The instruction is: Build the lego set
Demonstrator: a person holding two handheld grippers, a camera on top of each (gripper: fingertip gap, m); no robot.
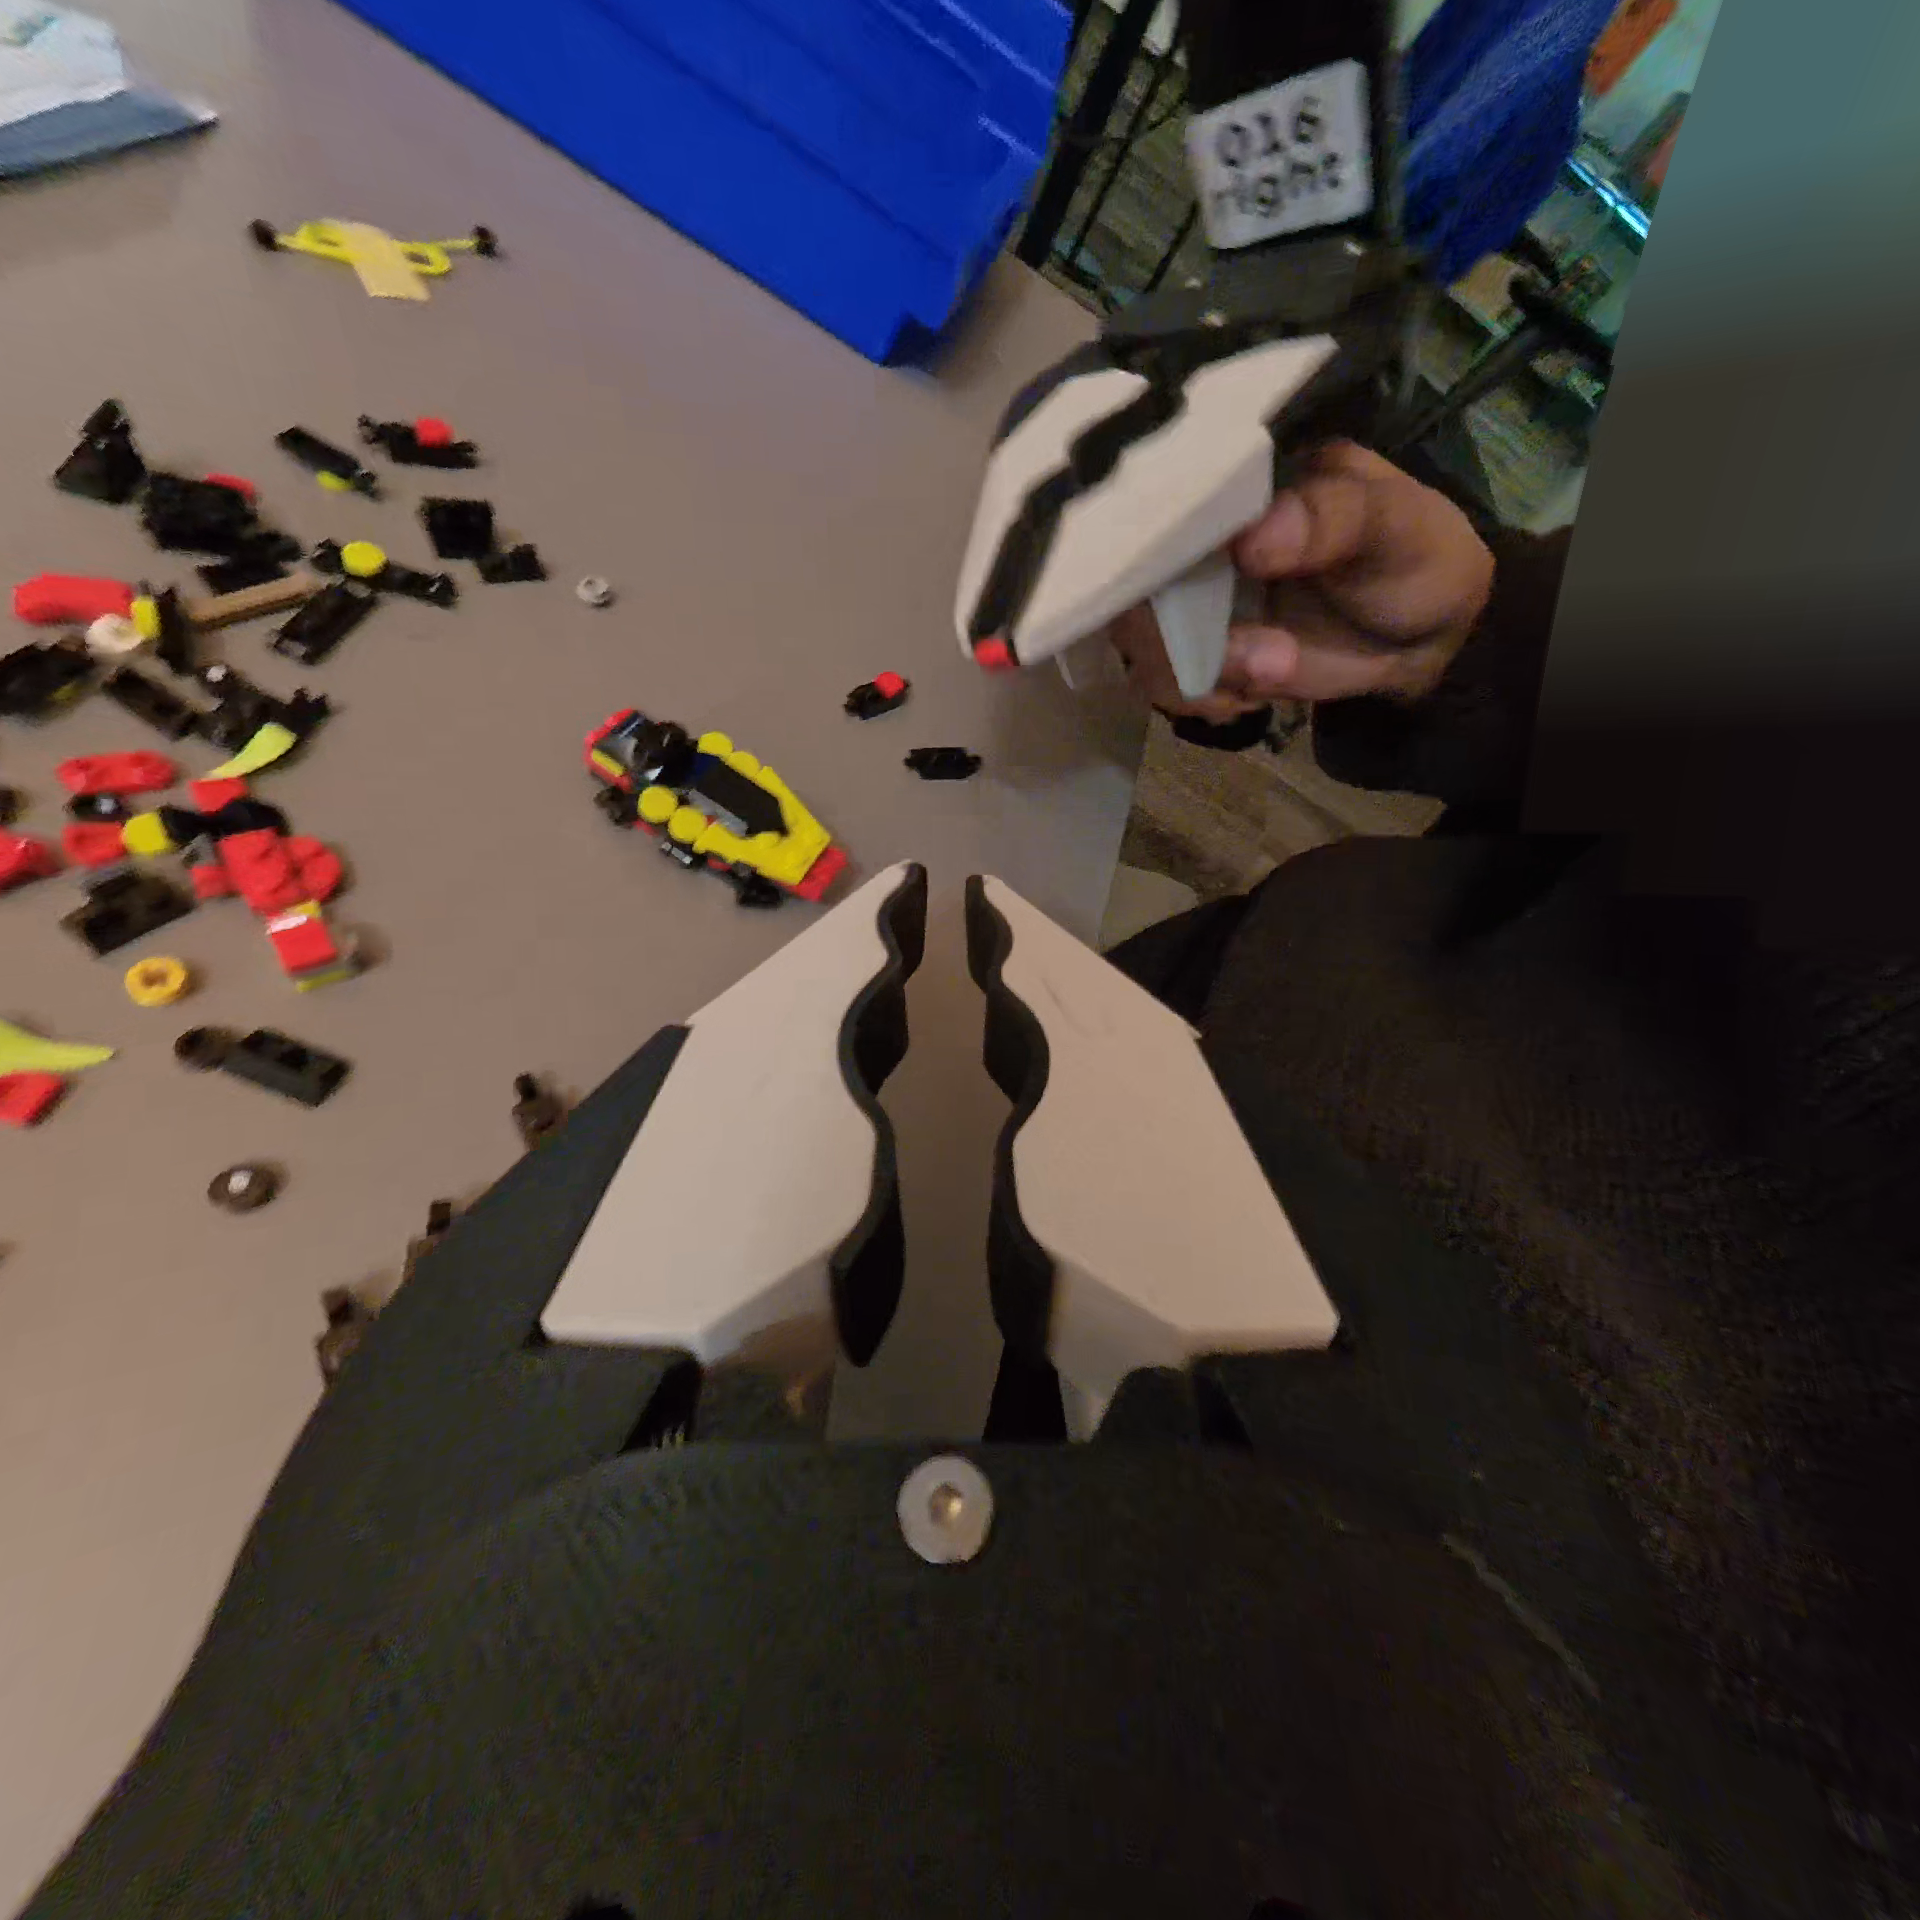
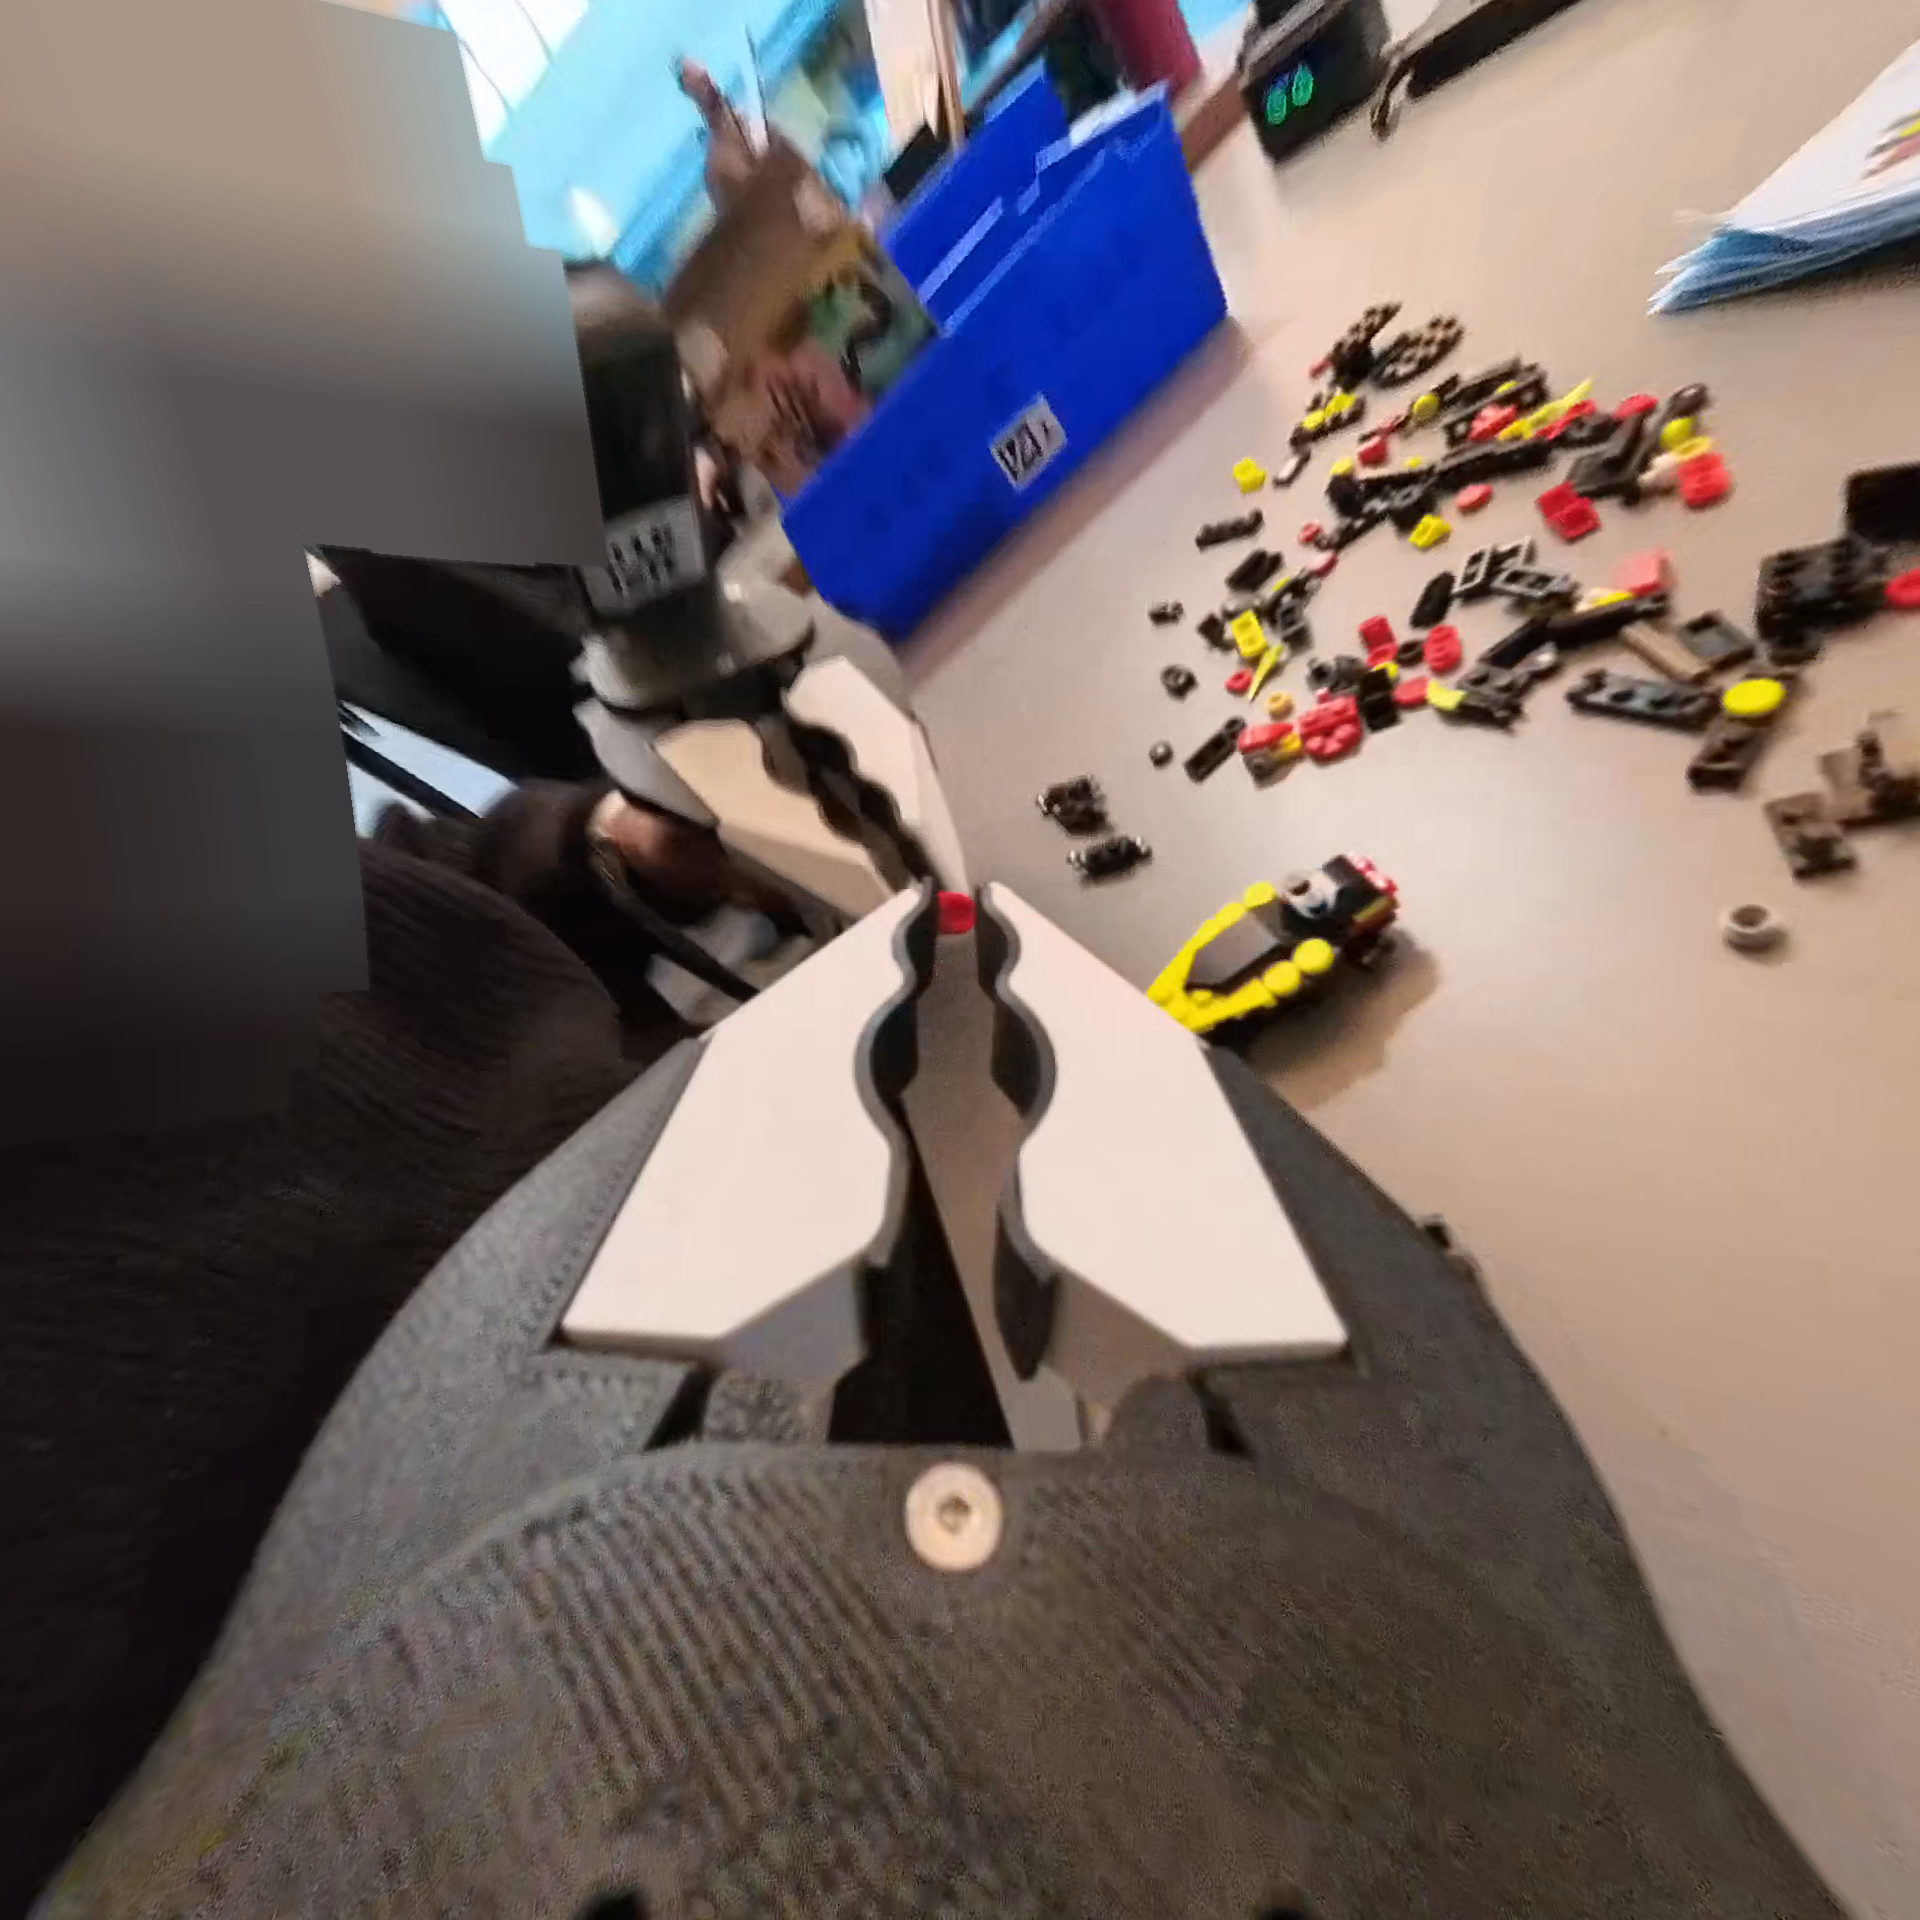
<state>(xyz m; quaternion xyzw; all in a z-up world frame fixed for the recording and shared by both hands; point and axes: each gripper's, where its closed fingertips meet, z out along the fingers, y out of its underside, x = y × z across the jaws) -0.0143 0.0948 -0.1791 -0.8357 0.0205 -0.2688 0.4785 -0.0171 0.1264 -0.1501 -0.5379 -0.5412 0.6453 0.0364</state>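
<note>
Red round stud (image 2: 954, 910) is sitting pinched between the tips of my right gripper (image 2: 954, 914), lifted above the grey table (image 2: 1558, 1195) near its edge. My left gripper (image 1: 945, 883) is hovering with its fingers nearly together, a narrow slit between them and nothing in it. Just beside it, a small yellow, black and red brick car (image 1: 717, 810) is resting on the table. Loose bricks (image 2: 1507, 582) are lying scattered farther off, before a blue bin (image 2: 997, 447).
</note>
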